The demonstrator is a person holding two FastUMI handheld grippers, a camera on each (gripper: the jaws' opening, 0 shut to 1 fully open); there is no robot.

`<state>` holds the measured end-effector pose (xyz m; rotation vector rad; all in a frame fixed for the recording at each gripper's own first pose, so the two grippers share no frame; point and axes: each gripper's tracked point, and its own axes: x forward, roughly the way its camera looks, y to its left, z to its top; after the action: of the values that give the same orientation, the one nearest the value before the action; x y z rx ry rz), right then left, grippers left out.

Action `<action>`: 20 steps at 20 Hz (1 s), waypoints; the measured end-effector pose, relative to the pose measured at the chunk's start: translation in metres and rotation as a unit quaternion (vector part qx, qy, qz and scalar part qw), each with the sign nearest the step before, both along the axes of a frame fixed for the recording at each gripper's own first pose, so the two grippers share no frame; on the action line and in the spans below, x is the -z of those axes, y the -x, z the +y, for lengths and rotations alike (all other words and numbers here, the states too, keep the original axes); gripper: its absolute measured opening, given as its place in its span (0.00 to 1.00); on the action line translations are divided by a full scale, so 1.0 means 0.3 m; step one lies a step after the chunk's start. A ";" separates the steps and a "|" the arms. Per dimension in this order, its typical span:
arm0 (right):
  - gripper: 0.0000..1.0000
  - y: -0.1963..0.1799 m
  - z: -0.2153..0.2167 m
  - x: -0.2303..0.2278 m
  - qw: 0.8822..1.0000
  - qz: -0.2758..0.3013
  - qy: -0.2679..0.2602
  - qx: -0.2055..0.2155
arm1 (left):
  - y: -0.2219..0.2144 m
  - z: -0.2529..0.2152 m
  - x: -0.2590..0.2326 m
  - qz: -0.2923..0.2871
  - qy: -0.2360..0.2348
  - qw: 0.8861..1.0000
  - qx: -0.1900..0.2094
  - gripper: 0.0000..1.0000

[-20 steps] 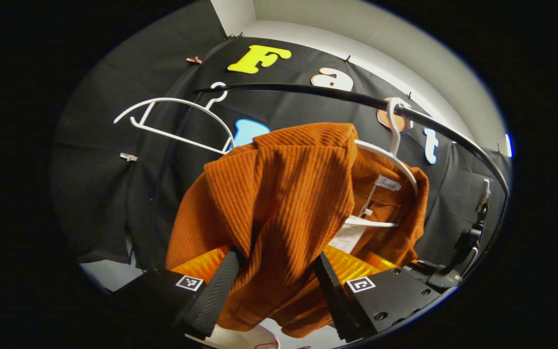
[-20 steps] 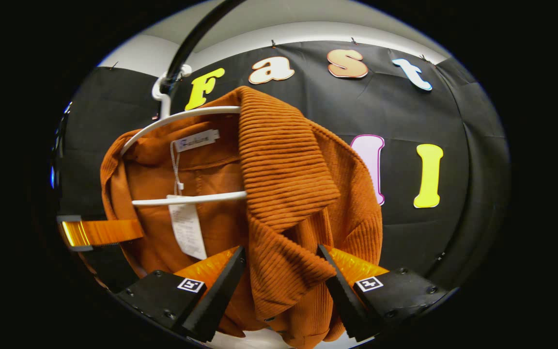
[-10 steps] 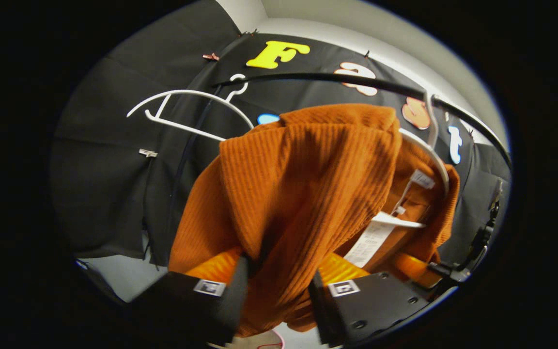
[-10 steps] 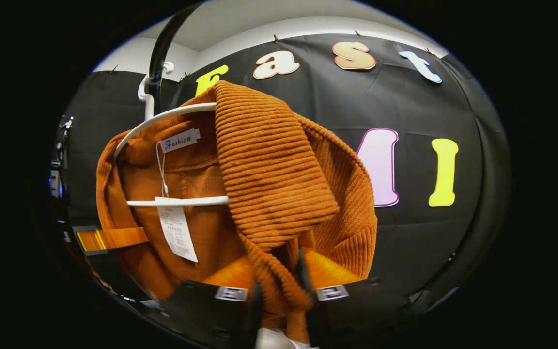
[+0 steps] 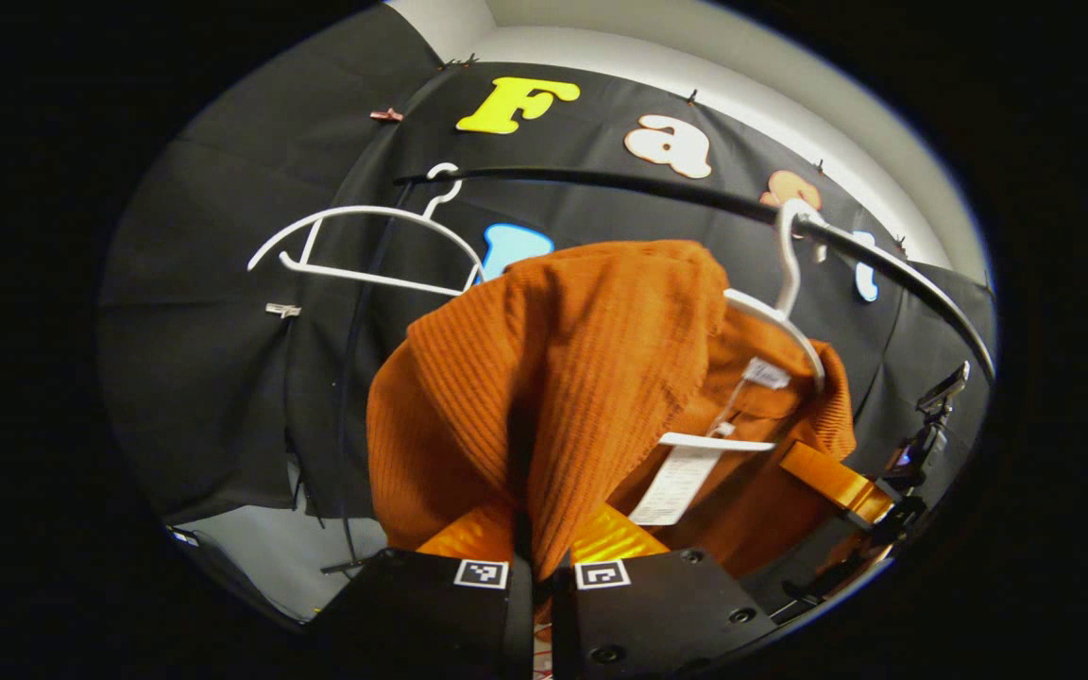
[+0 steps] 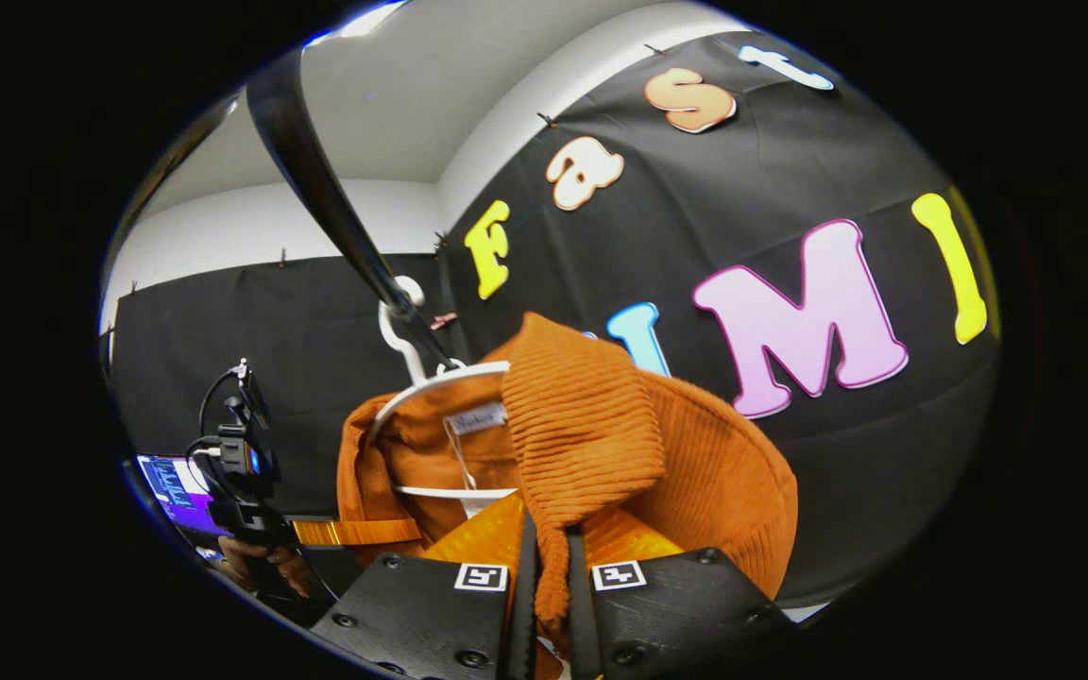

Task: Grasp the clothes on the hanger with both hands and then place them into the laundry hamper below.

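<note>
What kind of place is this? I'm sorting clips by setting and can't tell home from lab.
Probably a staged recording booth, not a home: black cloth pinned over white walls, a bare black rail with white hangers, one holding an orange ribbed garment, and a camera rig beside a screen.

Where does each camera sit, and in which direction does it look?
Left gripper view: rides the left gripper, looking up at the orange garment it pinches, an empty white hanger behind.
Right gripper view: rides the right gripper, looking up along the rail, clamped on the garment's other side.
Shared: garment, its white hanger, rail.
</note>
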<state>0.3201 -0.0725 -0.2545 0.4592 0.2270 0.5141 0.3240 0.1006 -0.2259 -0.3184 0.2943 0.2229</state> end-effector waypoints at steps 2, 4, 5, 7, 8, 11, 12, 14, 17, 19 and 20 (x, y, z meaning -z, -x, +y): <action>0.18 -0.009 0.012 -0.010 0.999 0.011 -0.043 -0.018 | 0.005 -0.031 -0.083 -0.022 0.005 1.000 0.016 0.12; 0.18 -0.005 0.012 -0.039 0.993 0.026 -0.108 -0.029 | 0.007 -0.025 -0.176 -0.048 -0.005 0.999 0.020 0.12; 0.14 0.000 -0.001 -0.061 0.991 0.024 -0.129 -0.029 | 0.006 -0.017 -0.222 -0.063 -0.010 0.998 0.020 0.11; 0.17 0.003 -0.026 -0.137 0.987 0.005 -0.160 -0.029 | 0.011 0.010 -0.301 -0.087 -0.024 0.996 0.016 0.11; 0.12 -0.001 -0.047 -0.191 0.983 -0.010 -0.180 -0.028 | 0.015 0.029 -0.333 -0.096 -0.032 0.995 0.012 0.11; 0.10 -0.065 -0.148 -0.251 0.980 -0.038 -0.196 0.011 | 0.013 0.099 -0.405 -0.115 -0.065 0.991 -0.005 0.09; 0.23 -0.095 -0.171 -0.208 0.984 -0.032 -0.171 0.029 | 0.010 0.118 -0.404 -0.113 -0.071 0.991 -0.010 0.12; 0.15 -0.085 -0.160 -0.130 0.988 -0.009 -0.152 0.035 | 0.015 0.135 -0.414 -0.108 -0.087 0.990 -0.014 0.12; 0.15 -0.105 -0.213 -0.150 0.985 -0.005 -0.164 0.051 | 0.018 0.191 -0.475 -0.107 -0.134 0.985 -0.025 0.12; 0.15 -0.142 -0.254 -0.156 0.989 -0.019 -0.130 0.073 | 0.008 0.219 -0.498 -0.108 -0.147 0.983 -0.026 0.11; 0.15 -0.158 -0.260 -0.155 0.991 -0.024 -0.110 0.077 | 0.007 0.234 -0.494 -0.105 -0.155 0.982 -0.023 0.11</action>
<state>0.3674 -0.1506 -0.2080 0.6734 0.0880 0.3998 0.3219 0.1709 -0.0776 -0.0384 0.0420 0.2740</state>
